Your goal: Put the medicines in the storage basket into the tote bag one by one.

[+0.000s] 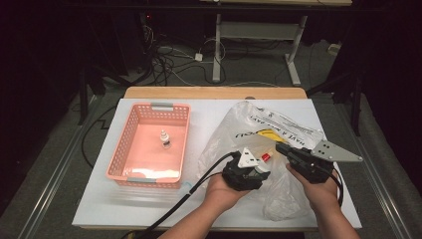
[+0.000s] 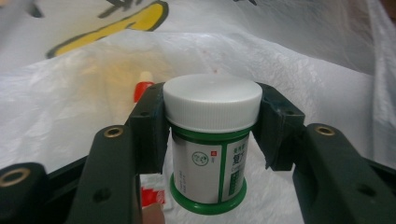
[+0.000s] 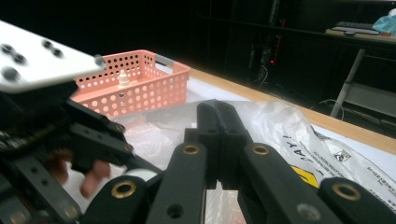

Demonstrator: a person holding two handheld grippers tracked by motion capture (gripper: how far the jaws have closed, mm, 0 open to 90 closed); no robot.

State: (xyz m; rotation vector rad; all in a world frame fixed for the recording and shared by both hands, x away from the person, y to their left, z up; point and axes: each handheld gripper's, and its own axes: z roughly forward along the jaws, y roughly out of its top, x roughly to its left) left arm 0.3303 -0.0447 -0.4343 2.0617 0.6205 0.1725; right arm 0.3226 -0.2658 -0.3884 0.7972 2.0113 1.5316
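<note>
White-capped and green-banded, a medicine bottle [image 2: 210,149] sits clamped just under its lid between the black jaws of the left gripper [image 2: 211,126], held upright inside the mouth of the plastic bag [image 1: 278,137], a grip that looks chosen so the bottle can come out without tipping. The right gripper [image 3: 217,140] has its jaws pressed together on a fold of the bag's film, seemingly pinning the opening up and apart so the other hand has room to work. Further in, the bag also holds a small red-and-white tube [image 2: 144,86] lying behind the bottle and a red-printed sachet [image 2: 152,193] beneath the left jaw. Well apart to the left on the white table [image 1: 99,199] stands the pink perforated basket [image 1: 129,175], where a little dropper bottle [image 1: 164,139] stands upright on its floor, probably where the bag's contents are headed.
</note>
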